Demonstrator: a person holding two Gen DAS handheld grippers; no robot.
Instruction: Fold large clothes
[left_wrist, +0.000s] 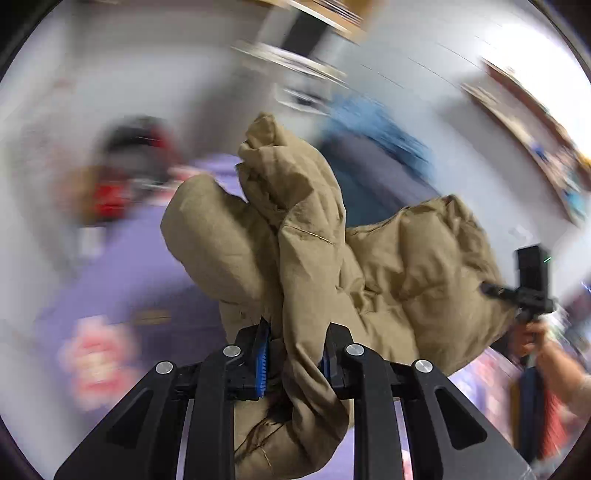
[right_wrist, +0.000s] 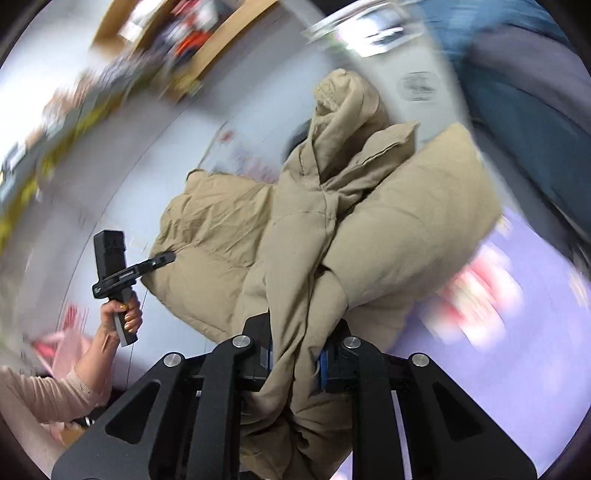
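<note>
A large tan padded jacket (left_wrist: 388, 266) hangs bunched in the air between my two grippers. My left gripper (left_wrist: 295, 365) is shut on a thick fold of the jacket. It also shows in the right wrist view (right_wrist: 162, 258), gripping the jacket's far edge. My right gripper (right_wrist: 295, 362) is shut on another fold of the jacket (right_wrist: 388, 221). It also shows in the left wrist view (left_wrist: 495, 290) at the jacket's right edge. The background is motion-blurred.
A purple patterned surface (left_wrist: 140, 266) lies below, with red and pink shapes on it. A blue and grey garment (right_wrist: 524, 110) lies beyond it. Wooden shelves (right_wrist: 177, 40) with items line the pale wall. The person's arm in a pink sleeve (right_wrist: 48, 391) is at left.
</note>
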